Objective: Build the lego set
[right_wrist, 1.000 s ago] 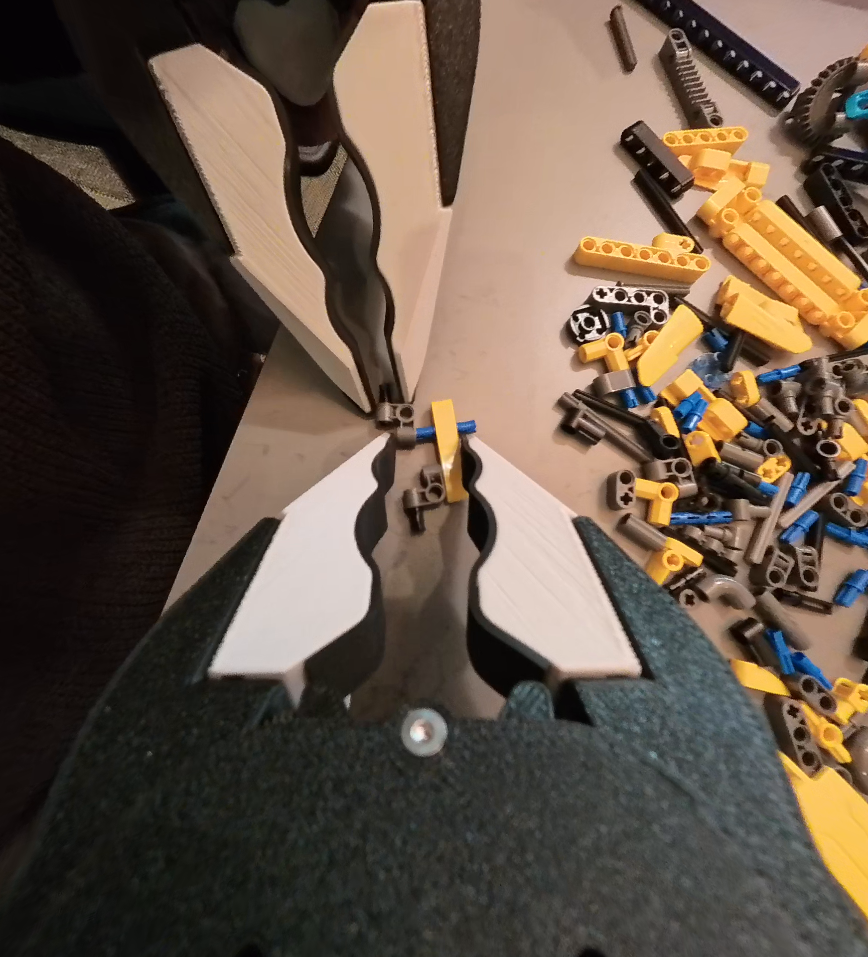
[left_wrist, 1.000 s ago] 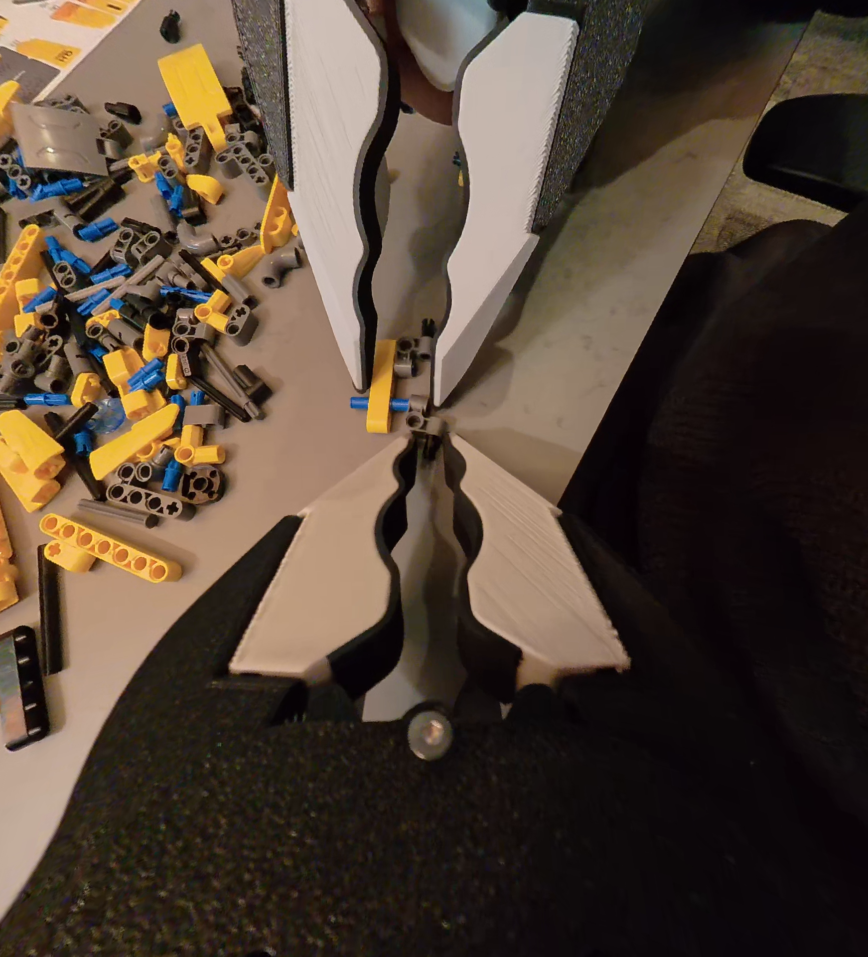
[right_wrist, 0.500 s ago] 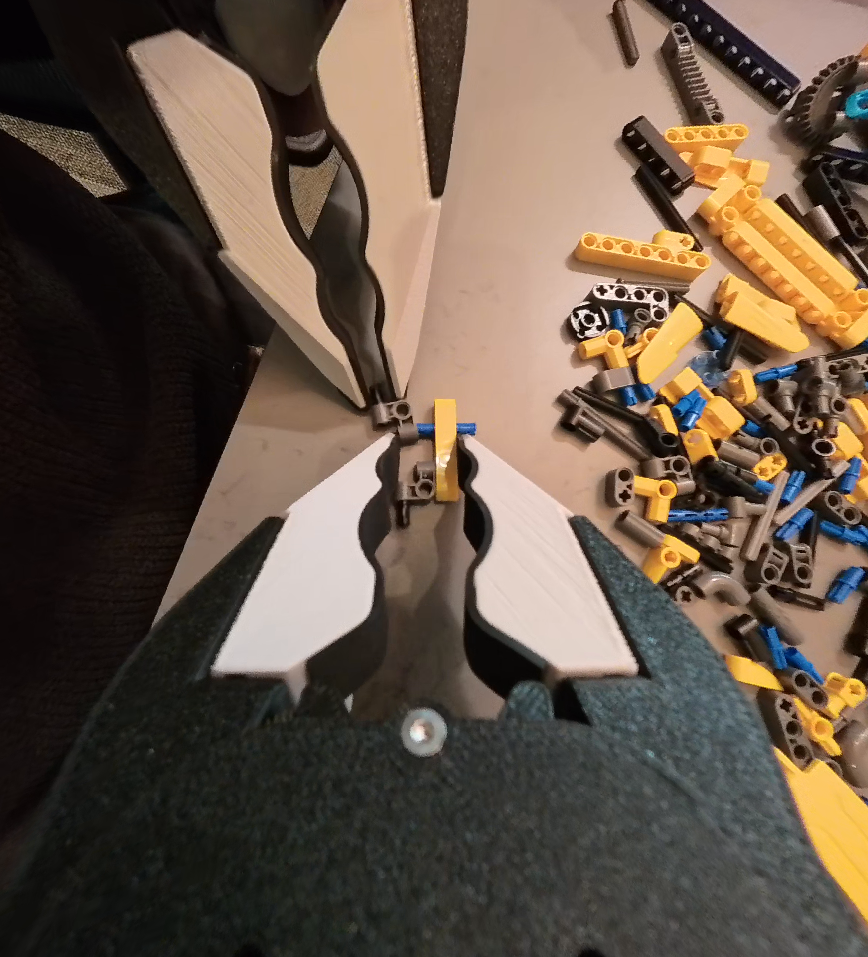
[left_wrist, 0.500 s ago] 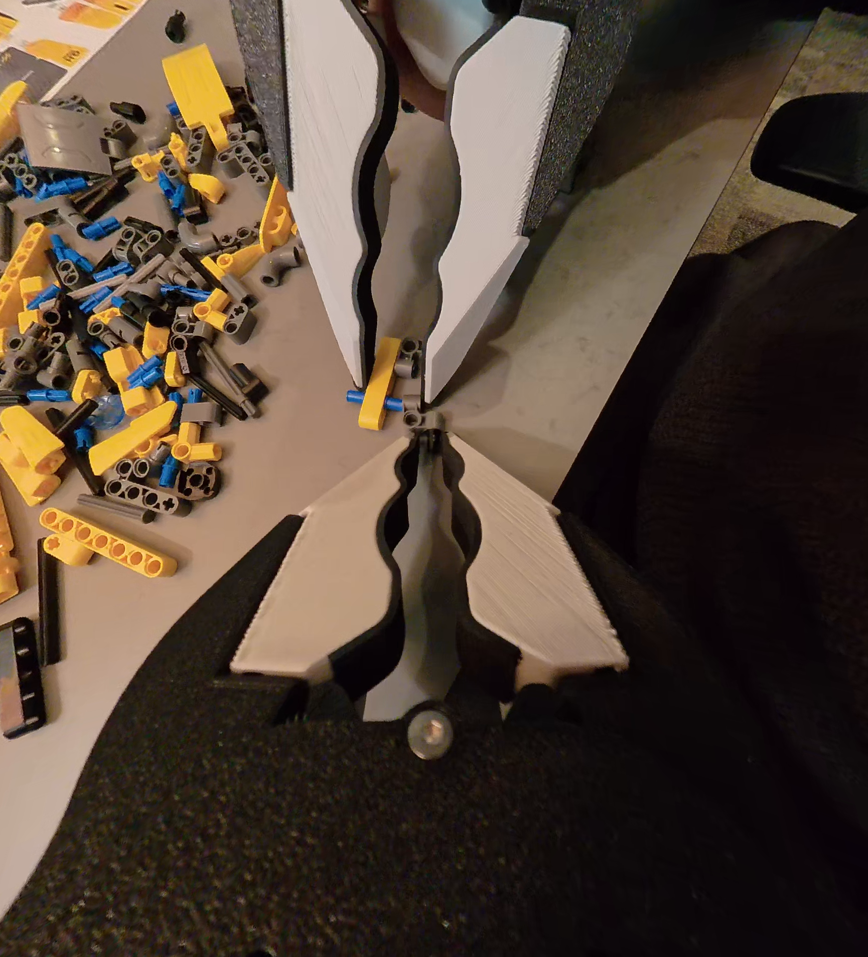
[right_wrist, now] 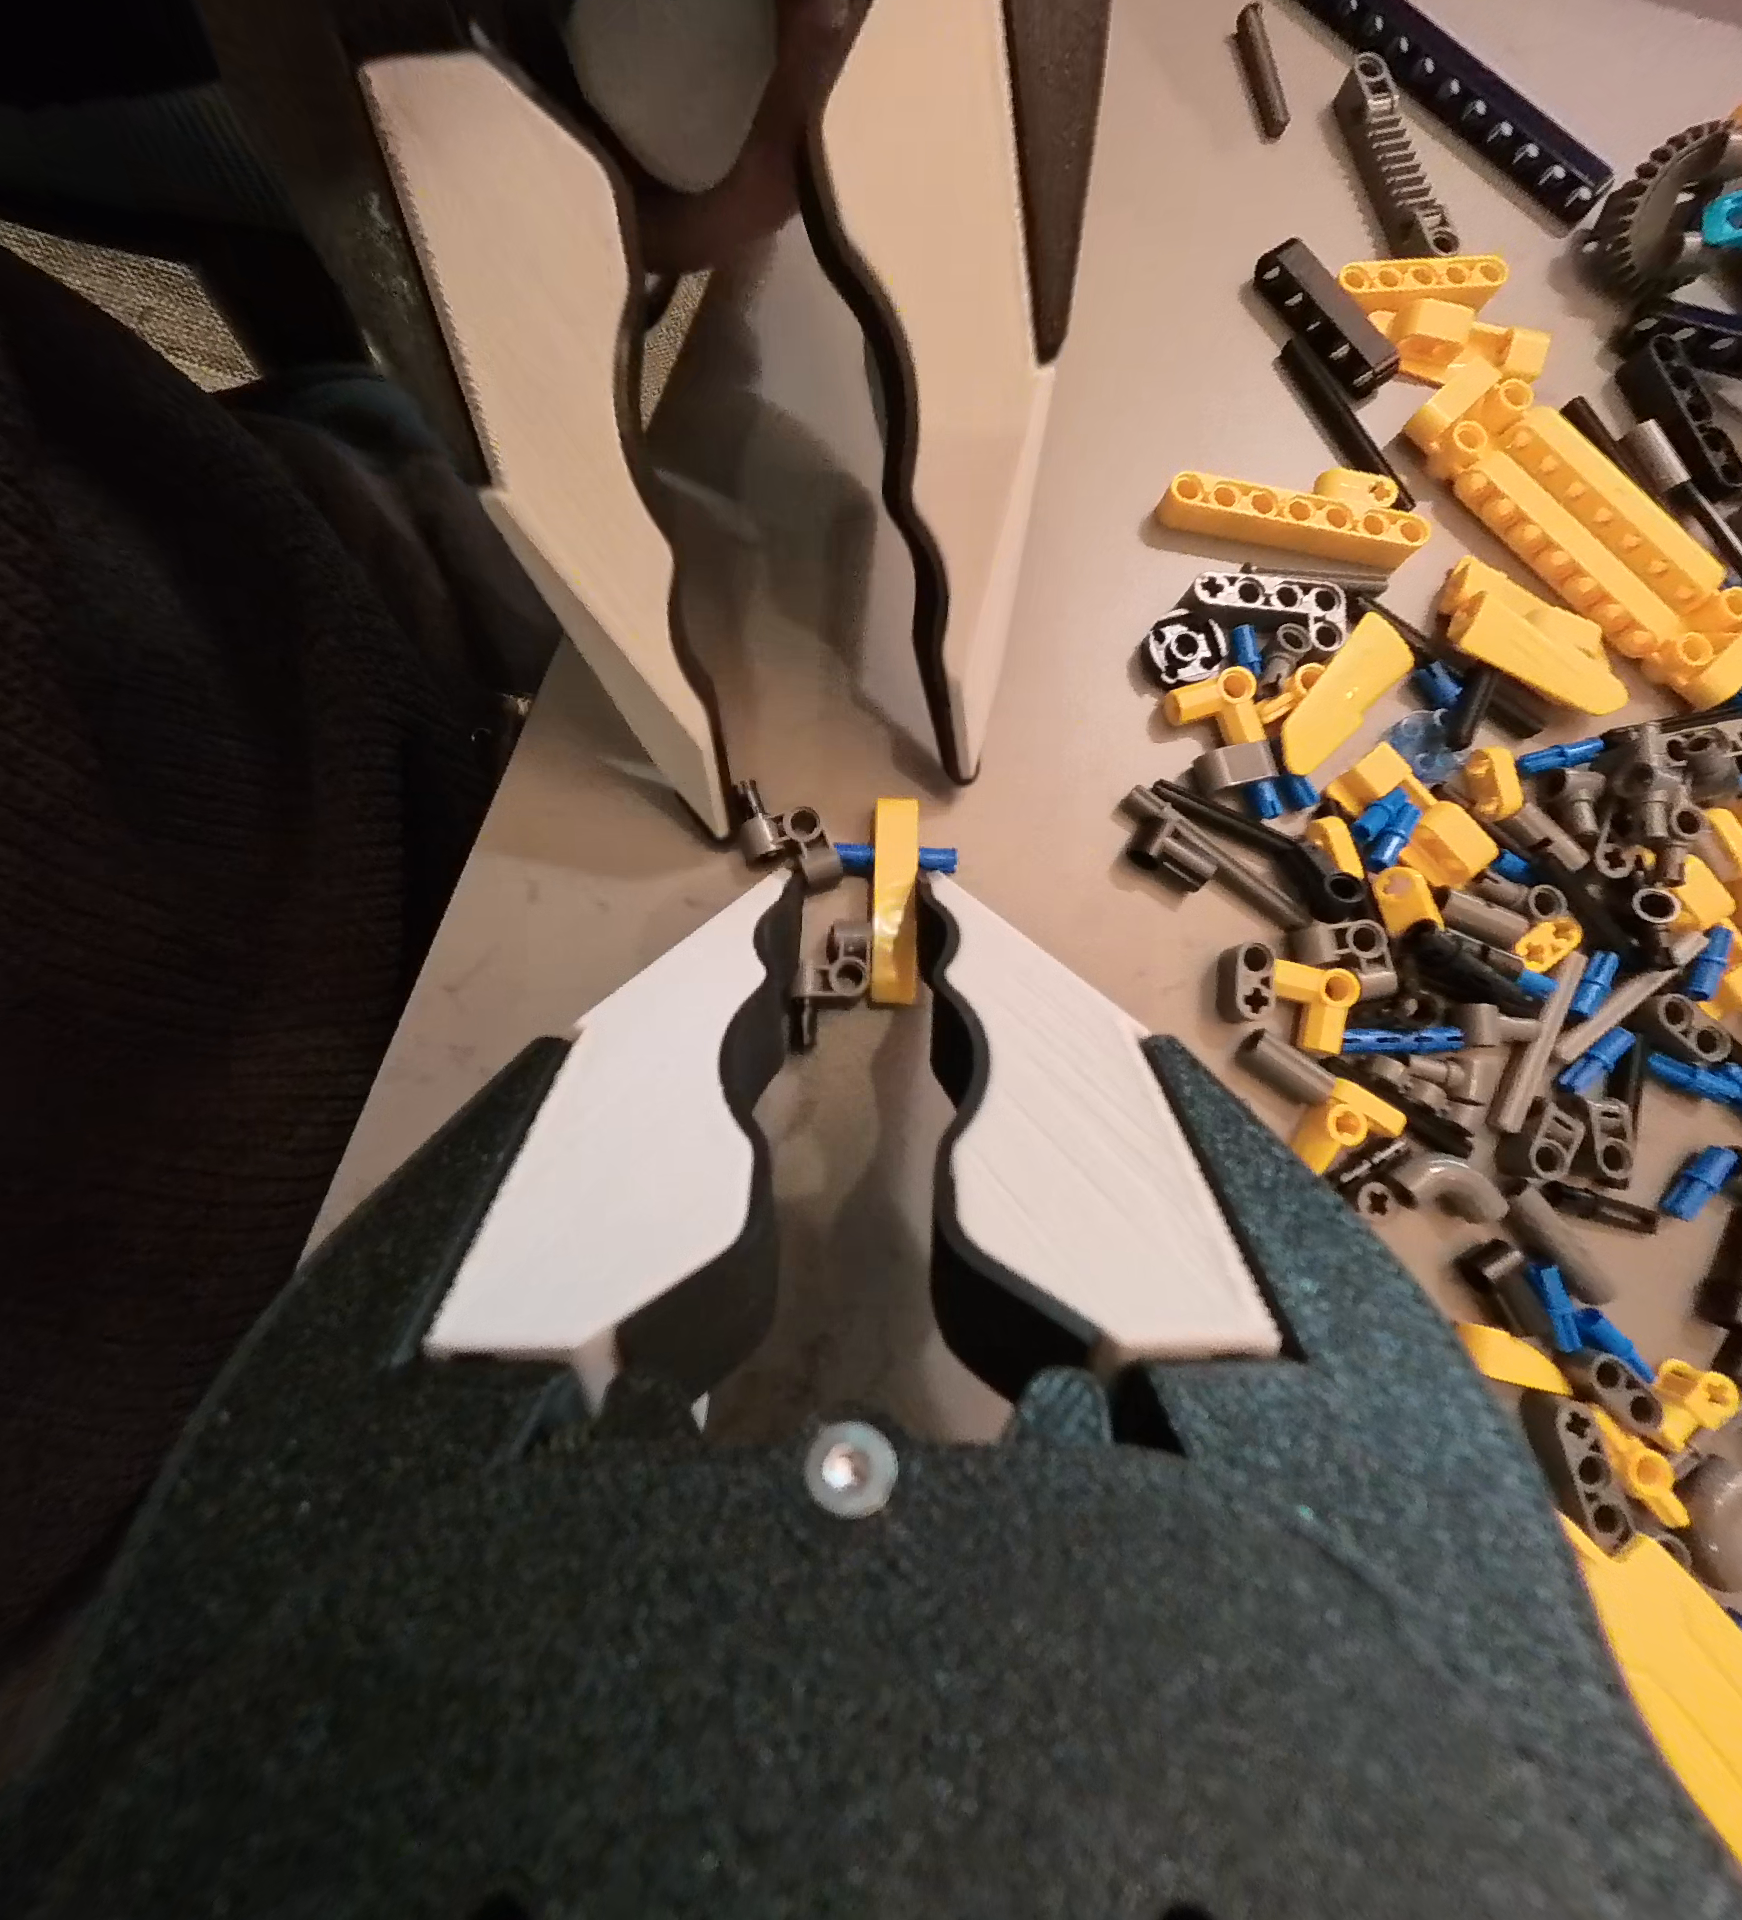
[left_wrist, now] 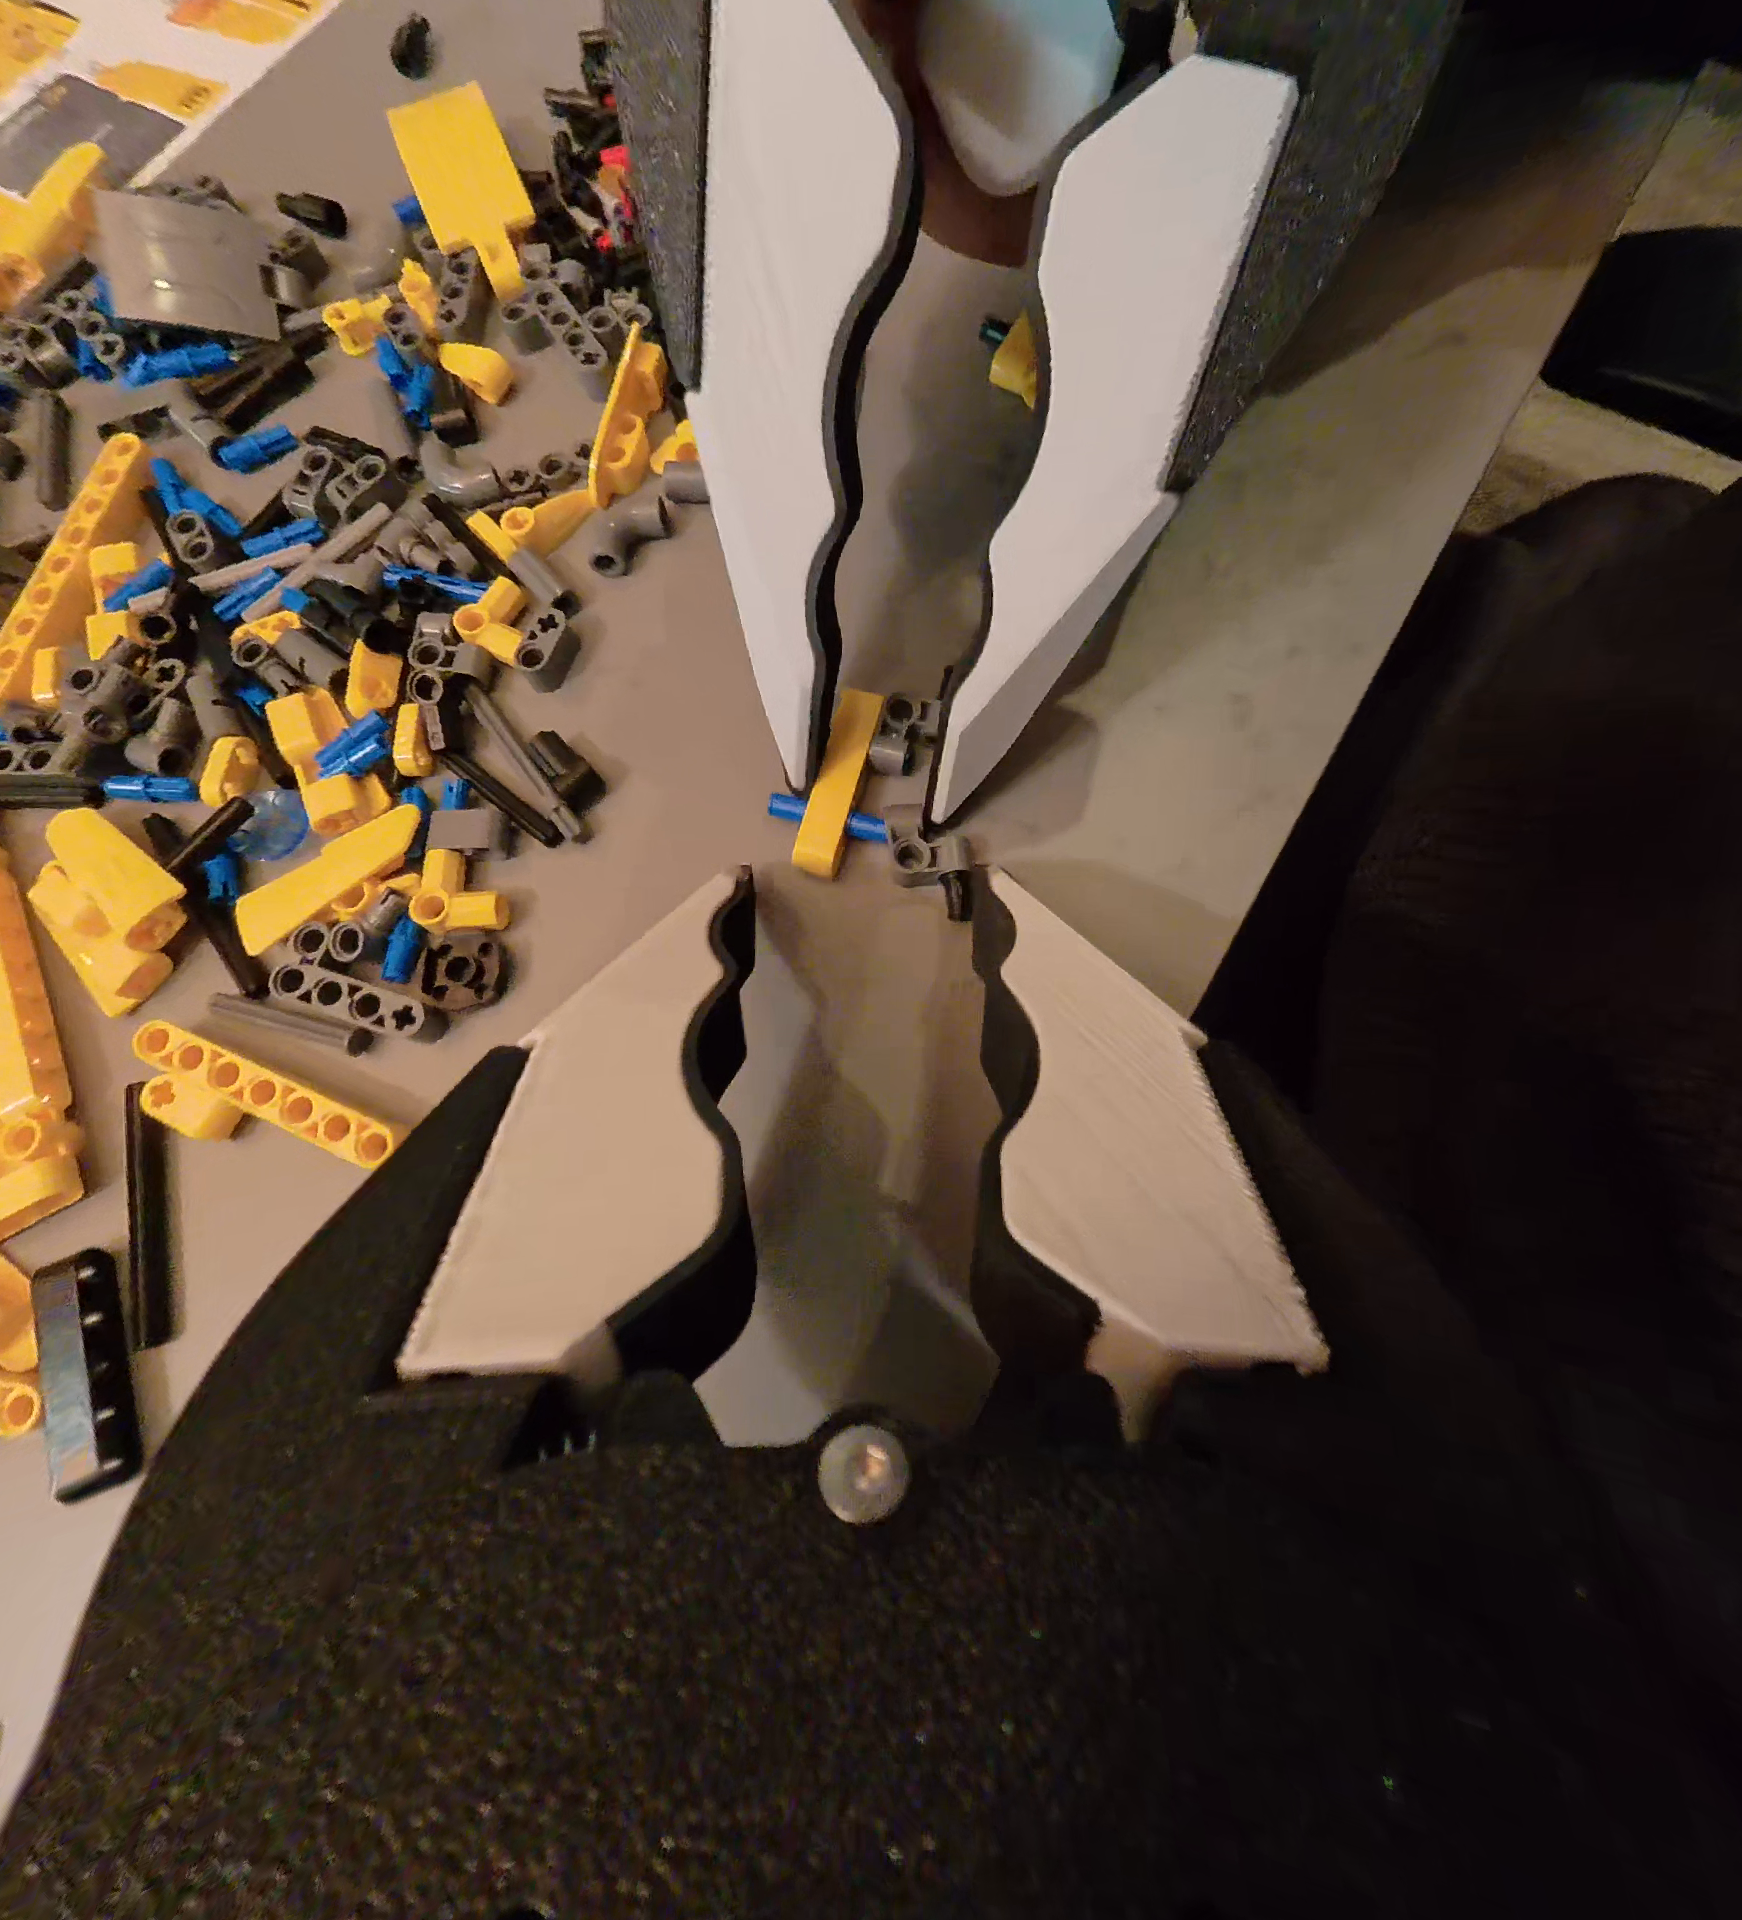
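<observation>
Yellow is what sits between your right gripper (right_wrist: 862,883) fingertips: a short yellow beam (right_wrist: 893,914) standing on edge, with a blue pin (right_wrist: 851,858) through its far end and small grey connectors (right_wrist: 836,966) stuck to its side. Your right fingers are closed in on that little assembly, one pad against the yellow face, the other against the grey pieces, so you are clamped on it just above the grey table (right_wrist: 1106,623). Straight ahead of it, your left gripper (left_wrist: 862,894) faces tip to tip, and its fingers stand clearly apart, gripping nothing. One left fingertip (left_wrist: 981,914) sits right beside the outermost grey connector (left_wrist: 924,854) at the end of the blue pin; whether it touches, I cannot tell. From the left camera the yellow beam (left_wrist: 839,784) is just beyond your open tips, pinched in the right gripper's white fingers (left_wrist: 805,540). Off to the outer side of both grippers spreads the loose pile of yellow, grey, black and blue parts (left_wrist: 254,665), well apart from the assembly. On the opposite side, dark knitted fabric (right_wrist: 140,727) lies past the table edge.
</observation>
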`<state>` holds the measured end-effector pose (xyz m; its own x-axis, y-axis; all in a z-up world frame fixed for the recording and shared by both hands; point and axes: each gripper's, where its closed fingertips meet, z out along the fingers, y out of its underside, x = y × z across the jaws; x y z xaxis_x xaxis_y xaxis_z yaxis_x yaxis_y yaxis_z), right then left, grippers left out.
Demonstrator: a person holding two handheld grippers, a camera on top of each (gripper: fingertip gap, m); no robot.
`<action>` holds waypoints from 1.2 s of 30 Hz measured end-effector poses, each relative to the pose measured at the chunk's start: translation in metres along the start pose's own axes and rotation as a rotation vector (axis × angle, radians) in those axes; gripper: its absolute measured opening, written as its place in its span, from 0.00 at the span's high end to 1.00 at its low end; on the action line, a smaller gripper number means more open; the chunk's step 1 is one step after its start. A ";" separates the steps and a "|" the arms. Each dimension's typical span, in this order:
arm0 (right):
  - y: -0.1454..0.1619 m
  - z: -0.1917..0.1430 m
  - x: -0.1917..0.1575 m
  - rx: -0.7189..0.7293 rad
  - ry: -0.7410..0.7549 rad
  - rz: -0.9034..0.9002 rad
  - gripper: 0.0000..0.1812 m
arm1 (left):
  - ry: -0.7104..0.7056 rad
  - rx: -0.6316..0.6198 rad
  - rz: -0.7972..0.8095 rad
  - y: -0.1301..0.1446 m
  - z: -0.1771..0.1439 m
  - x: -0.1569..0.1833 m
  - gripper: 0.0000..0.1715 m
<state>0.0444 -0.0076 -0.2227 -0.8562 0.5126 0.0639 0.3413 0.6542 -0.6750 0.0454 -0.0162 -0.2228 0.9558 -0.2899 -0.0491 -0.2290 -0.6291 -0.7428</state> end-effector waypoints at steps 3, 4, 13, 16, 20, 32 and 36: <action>0.000 0.000 0.000 0.000 -0.003 0.000 0.88 | 0.049 -0.004 0.000 -0.002 0.000 0.004 0.74; 0.000 0.000 0.000 0.001 -0.003 0.000 0.88 | 0.065 -0.010 -0.002 -0.001 0.001 0.006 0.74; 0.000 0.000 -0.002 0.006 -0.013 -0.014 0.88 | 0.098 -0.014 0.025 0.000 0.000 0.012 0.75; 0.001 0.000 -0.003 0.008 -0.022 -0.023 0.88 | 0.097 -0.013 0.027 0.000 0.000 0.012 0.78; 0.001 -0.001 -0.004 0.008 -0.031 -0.018 0.87 | 0.094 -0.011 0.021 0.000 0.000 0.011 0.81; 0.002 -0.002 -0.004 0.004 -0.030 -0.027 0.86 | 0.093 -0.008 0.025 0.000 0.000 0.011 0.86; 0.002 -0.002 -0.005 0.002 -0.031 -0.028 0.86 | 0.092 -0.008 0.023 0.000 0.000 0.011 0.85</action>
<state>0.0497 -0.0076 -0.2228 -0.8771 0.4765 0.0605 0.3158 0.6669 -0.6750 0.0558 -0.0195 -0.2231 0.9294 -0.3692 -0.0042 -0.2525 -0.6272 -0.7368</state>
